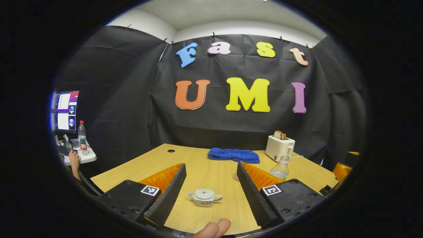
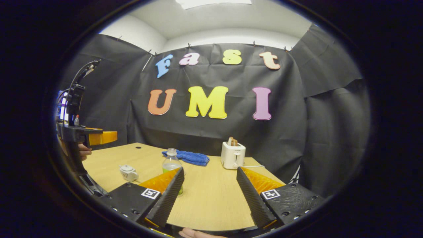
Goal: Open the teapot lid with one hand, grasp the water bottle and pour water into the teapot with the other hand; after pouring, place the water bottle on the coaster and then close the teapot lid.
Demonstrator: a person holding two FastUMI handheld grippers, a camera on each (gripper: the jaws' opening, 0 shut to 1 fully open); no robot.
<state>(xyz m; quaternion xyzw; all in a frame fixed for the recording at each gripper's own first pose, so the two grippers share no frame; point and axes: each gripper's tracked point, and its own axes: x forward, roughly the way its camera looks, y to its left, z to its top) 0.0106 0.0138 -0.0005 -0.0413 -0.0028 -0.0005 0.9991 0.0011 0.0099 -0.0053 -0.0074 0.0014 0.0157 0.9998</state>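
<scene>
Your left gripper (image 1: 211, 185) hangs with its jaws spread wide and nothing between them, and the teapot (image 1: 204, 197) sits low in the centre of the left gripper view, framed between the two fingers with its lid (image 1: 204, 191) still on. That makes the step in hand the lid lift. Bring the gripper down onto the knob at the top of the lid, not onto the pot's body, and centre it between the fingers before you close. The knob is small and hard to make out here, so go slowly and check its place as you near it. Lift straight up, so the pot does not slide on the table (image 1: 211, 165).

Your right gripper (image 2: 211, 191) is also released and empty. In the right gripper view the water bottle (image 2: 171, 163) stands left of centre, just behind the left finger, with the teapot (image 2: 128, 173) farther left. Swing right-hand jaws around the bottle's middle, below the neck, and grip it upright.

The coaster (image 1: 236, 177) seems to be the small disc peeking beside the right finger in the left gripper view, near the bottle (image 1: 280, 168). Keep clear of the toaster (image 1: 279, 147) and the blue towel (image 1: 234, 154) at the back.
</scene>
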